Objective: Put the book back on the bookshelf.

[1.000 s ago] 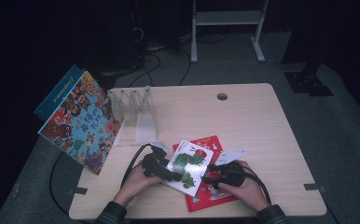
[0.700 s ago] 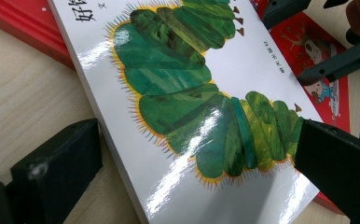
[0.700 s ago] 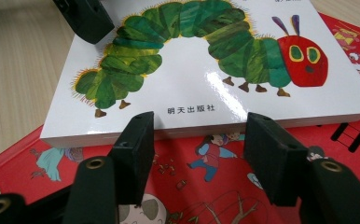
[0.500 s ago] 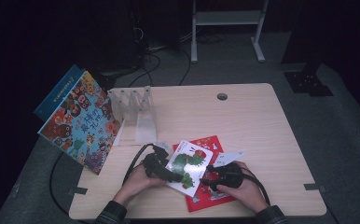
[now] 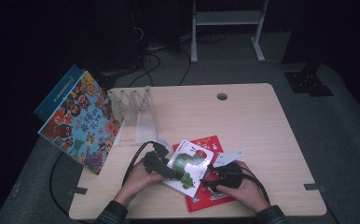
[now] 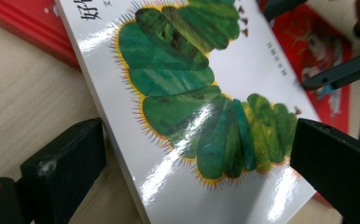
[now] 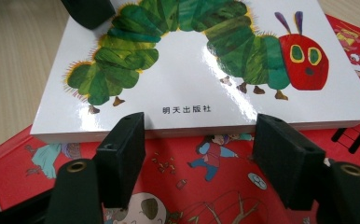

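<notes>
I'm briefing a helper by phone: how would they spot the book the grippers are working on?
On the wooden table, look at the near edge, between the person's two hands. A white book lies there on top of a red book. Its glossy white cover with a green caterpillar with a red head sets it apart.
</notes>
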`<state>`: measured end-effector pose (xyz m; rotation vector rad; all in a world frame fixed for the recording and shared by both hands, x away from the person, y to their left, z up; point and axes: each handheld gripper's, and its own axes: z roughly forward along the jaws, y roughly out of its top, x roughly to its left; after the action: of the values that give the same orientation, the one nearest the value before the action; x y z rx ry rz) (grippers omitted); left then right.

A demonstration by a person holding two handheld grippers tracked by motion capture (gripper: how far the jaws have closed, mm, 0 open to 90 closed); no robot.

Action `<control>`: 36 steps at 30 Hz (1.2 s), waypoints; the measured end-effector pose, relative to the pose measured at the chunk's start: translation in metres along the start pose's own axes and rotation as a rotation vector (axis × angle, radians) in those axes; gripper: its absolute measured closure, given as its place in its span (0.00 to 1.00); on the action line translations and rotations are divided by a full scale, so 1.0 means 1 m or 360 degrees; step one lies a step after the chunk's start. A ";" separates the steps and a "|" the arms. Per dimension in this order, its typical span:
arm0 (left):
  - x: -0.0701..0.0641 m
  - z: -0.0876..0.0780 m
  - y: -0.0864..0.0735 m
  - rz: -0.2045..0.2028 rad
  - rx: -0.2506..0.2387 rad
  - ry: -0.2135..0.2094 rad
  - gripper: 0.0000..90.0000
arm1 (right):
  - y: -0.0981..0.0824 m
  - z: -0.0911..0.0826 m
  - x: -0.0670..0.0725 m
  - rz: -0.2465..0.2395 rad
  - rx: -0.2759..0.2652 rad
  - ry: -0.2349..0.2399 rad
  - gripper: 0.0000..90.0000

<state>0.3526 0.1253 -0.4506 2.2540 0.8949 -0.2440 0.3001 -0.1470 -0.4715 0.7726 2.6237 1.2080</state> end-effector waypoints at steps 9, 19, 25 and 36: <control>-0.007 -0.017 0.004 0.0004 -0.0153 -0.0067 0.07 | -0.001 -0.001 -0.002 -0.0005 0.0015 -0.0020 0.30; -0.024 -0.033 0.012 0.0069 -0.0288 -0.0150 0.13 | -0.003 -0.003 -0.004 -0.0022 0.0028 -0.0026 0.25; -0.033 -0.031 0.017 0.0106 -0.0307 -0.0199 0.15 | -0.006 -0.007 -0.010 0.0028 0.0031 -0.0015 0.18; -0.045 -0.010 0.023 0.0151 -0.0212 -0.0299 0.23 | -0.007 -0.008 -0.010 0.0013 0.0031 -0.0035 0.18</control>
<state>0.3340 0.0961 -0.4127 2.1038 0.6835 -0.3369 0.3035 -0.1614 -0.4727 0.7956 2.6210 1.1712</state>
